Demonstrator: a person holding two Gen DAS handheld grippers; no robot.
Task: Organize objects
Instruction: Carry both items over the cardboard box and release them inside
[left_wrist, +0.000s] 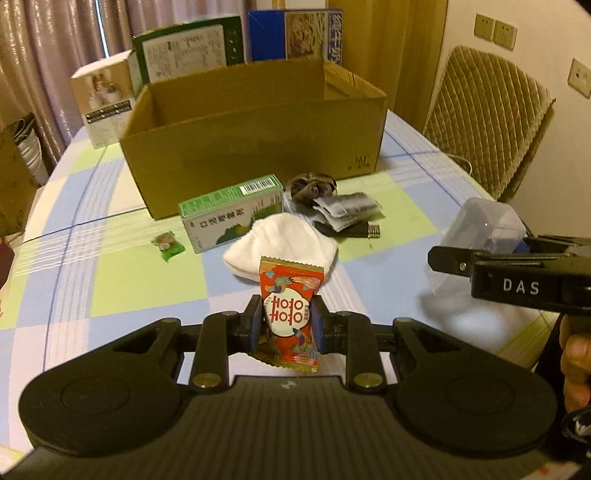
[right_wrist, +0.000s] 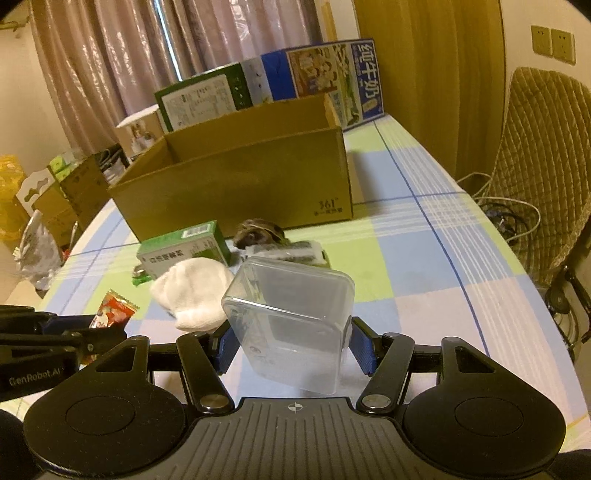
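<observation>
My left gripper is shut on a red candy packet, held upright above the table; the packet also shows at the left of the right wrist view. My right gripper is shut on a clear plastic box, tilted between the blue pads; the same box appears at the right of the left wrist view. An open cardboard box stands behind. In front of it lie a green tea box, a white sock, a green candy and a dark bundle with sachets.
Cartons stand behind the cardboard box: a white one, a green one, a blue one. A padded chair is at the table's right edge. Boxes and bags sit on the floor at left. Cables hang near the chair.
</observation>
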